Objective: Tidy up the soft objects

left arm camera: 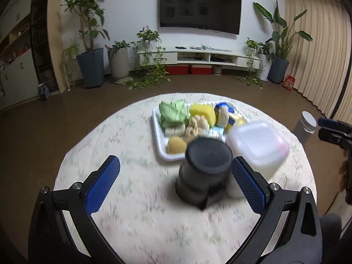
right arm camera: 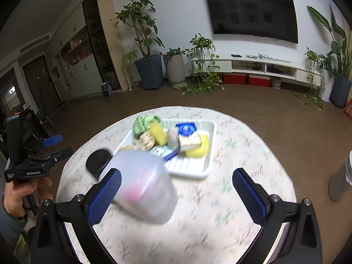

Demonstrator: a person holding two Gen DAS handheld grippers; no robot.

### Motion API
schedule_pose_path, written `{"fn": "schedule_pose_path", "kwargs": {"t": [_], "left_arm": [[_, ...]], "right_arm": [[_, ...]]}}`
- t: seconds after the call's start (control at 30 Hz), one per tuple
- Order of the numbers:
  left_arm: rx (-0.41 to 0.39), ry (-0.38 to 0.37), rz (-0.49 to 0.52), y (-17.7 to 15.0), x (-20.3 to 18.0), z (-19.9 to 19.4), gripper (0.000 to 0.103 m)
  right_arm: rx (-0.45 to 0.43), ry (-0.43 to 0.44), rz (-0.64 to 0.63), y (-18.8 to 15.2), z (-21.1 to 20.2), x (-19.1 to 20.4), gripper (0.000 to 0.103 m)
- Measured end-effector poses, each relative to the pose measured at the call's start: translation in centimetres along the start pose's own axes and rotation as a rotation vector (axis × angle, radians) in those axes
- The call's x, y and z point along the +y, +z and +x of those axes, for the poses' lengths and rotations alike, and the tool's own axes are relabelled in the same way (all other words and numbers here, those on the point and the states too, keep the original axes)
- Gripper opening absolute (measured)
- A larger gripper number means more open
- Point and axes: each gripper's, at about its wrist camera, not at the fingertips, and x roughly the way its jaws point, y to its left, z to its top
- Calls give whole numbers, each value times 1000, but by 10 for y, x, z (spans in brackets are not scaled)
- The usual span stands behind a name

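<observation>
A white tray (left arm camera: pixel 158 132) on the round table holds soft things: a green cloth (left arm camera: pixel 173 113), a yellow sponge (left arm camera: pixel 203 112), beige pieces (left arm camera: pixel 197 127) and blue-and-yellow sponges (left arm camera: pixel 228 118). In front of the tray stands a black round container (left arm camera: pixel 206 169), and beside it a translucent white box (left arm camera: pixel 257 145). My left gripper (left arm camera: pixel 177 183) is open, with the black container between its fingers, close to the right one. In the right wrist view my right gripper (right arm camera: pixel 177 194) is wide open. The translucent box (right arm camera: pixel 143 187) sits at its left finger, blurred, and nothing is gripped.
A pale floral cloth (right arm camera: pixel 220 209) covers the table. A grey cylinder (right arm camera: pixel 341 176) stands beyond the table's right edge. A hand (right arm camera: pixel 22 193) holds the left gripper (right arm camera: pixel 55 147) at the left. Potted plants, a low TV shelf and a curtain line the far wall.
</observation>
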Motion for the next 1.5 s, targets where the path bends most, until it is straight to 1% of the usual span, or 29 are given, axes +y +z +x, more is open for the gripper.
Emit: {"fn": "schedule_pose_path", "kwargs": {"t": [0.1,0.23,0.3,0.4,0.47,0.53,0.6,0.7,0.8,0.87,1.0,1.17,1.5], "left_arm": [[4,-25,-22,-23,-6,-11,103],[1,6,-27,-49,-19,-25,103],[1,11,-37,-61,-23,-32,103],[2,23,-48,-70,-27,-38,103],[-2,5,-62,-76,-31,-42,103],[-3,-5,-68,-80,-33,-44,103],[-3,2,-60,-87,-38,-45,103],[14,65,-47,-95,-46,-41,103],[45,175,-34,-103,-52,-36,103],[62,205,-26,-105,-53,-32,103],[81,150,-61,-107,-53,-29,103],[95,117,-67,-110,-59,-25,103],[104,109,-71,-110,-64,-24,103]], "right_arm": [[-2,3,13,-28,-9,14,103],[4,4,23,-67,-14,34,103],[4,0,28,-85,-15,42,103],[2,-21,25,-109,-15,54,103],[-2,-41,25,-125,-15,60,103],[-8,-49,29,-135,-16,64,103],[-25,-56,31,-143,-17,68,103],[-47,-74,24,-151,-19,73,103],[-64,-94,20,-153,-20,73,103],[-76,-97,25,-152,-22,72,103],[-81,-106,36,-151,-21,69,103],[-80,-107,36,-151,-20,69,103],[-68,-107,41,-153,-15,67,103]]}}
